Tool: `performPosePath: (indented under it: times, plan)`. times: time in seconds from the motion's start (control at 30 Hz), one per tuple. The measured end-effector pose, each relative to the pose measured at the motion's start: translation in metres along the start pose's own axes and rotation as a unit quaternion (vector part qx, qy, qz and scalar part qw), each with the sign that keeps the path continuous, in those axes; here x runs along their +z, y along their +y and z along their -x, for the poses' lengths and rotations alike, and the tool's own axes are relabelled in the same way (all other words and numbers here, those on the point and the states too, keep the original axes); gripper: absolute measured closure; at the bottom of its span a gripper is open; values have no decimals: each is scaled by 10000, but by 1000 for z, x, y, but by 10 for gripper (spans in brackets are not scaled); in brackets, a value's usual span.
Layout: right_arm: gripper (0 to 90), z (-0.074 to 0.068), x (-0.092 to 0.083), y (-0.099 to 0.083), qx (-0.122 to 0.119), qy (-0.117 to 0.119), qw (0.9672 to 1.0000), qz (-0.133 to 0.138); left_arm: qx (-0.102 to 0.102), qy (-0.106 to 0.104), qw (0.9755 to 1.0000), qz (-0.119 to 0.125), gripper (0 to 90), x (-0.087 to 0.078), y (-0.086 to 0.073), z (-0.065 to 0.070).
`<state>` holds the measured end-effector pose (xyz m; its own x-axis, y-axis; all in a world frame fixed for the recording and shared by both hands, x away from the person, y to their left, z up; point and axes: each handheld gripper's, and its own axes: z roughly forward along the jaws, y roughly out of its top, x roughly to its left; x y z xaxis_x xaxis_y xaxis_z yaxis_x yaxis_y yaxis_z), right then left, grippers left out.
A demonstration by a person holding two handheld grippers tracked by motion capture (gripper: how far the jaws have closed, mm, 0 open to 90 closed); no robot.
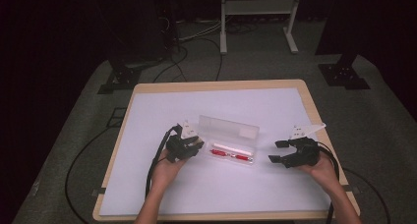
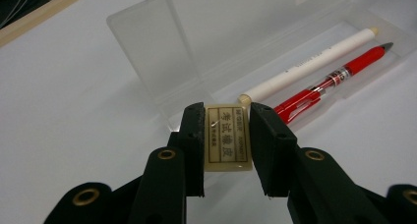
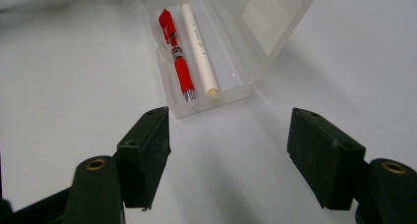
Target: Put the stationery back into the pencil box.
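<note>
A clear plastic pencil case (image 1: 231,144) lies open in the middle of the white mat, its lid (image 1: 229,126) folded back. Inside rest a red pen (image 2: 324,84) and a white pen (image 2: 314,62), side by side. My left gripper (image 2: 227,138) is shut on a small cream eraser (image 2: 227,140) with printed characters, just off the case's left end (image 2: 192,111). In the high view that gripper (image 1: 189,148) sits left of the case. My right gripper (image 1: 276,152) hovers to the right of the case, jaws wide open and bare; its own view has the red pen (image 3: 176,52) and white pen (image 3: 199,47) ahead of it.
The white mat (image 1: 216,184) covers a wooden table (image 1: 310,94). Cables trail off the table's left side onto the floor. A white metal stand (image 1: 258,8) and dark equipment bases stand beyond the far edge.
</note>
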<state>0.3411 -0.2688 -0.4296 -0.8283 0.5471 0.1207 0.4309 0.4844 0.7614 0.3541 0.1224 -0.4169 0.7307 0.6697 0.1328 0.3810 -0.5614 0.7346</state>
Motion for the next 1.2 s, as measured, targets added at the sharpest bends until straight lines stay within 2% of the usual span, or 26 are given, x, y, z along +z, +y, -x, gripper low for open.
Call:
performPosePath:
  times: [0.67,0.8,1.1,1.13,1.2]
  plan:
    - [310,0,-2,0,-11,-21,10000,-3,-309,41,9995,-48,683,20,1,-7]
    - [308,1,-3,0,-3,-28,10000,-1,-302,49,9994,-135,683,24,0,-8]
    - [307,1,-4,0,-4,-34,10000,20,-423,58,9990,-165,683,33,-1,-9]
    - [307,1,-4,0,7,-34,10000,22,-376,53,9990,-230,682,33,-1,-10]
    - [307,1,-5,0,10,-38,10000,23,-467,65,9987,-187,682,35,-2,-10]
